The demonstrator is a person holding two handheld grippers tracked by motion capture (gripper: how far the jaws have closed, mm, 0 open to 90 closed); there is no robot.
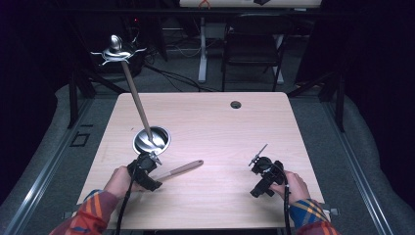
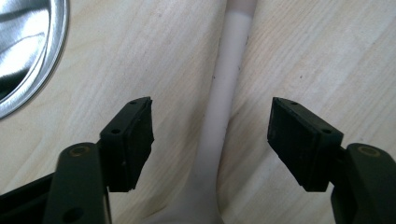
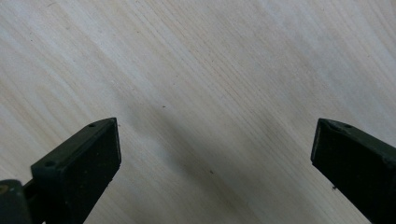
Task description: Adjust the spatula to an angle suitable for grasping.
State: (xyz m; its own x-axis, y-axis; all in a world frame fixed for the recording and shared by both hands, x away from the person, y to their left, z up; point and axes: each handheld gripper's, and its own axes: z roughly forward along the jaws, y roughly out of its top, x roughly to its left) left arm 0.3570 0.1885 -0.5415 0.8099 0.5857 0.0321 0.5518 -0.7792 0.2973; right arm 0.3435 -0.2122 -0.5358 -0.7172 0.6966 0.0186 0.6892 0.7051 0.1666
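A utensil [image 1: 183, 169] with a wooden handle and a pale neck [image 2: 225, 88] lies on the table in front of a steel bowl [image 1: 151, 139]. My left gripper [image 1: 150, 161] [image 2: 212, 119] hangs open low over it, one jaw on each side of the neck, touching neither side. A long wooden stick [image 1: 137, 100] stands in the bowl and leans to the back left, with a metal piece [image 1: 116, 50] at its top. My right gripper [image 1: 262, 167] [image 3: 215, 140] is open over bare table at the front right, holding nothing.
The bowl's rim [image 2: 44, 70] lies just left of my left jaws. A cable hole [image 1: 236, 104] sits near the table's far edge. A black chair [image 1: 252, 44] and desk legs stand beyond the table.
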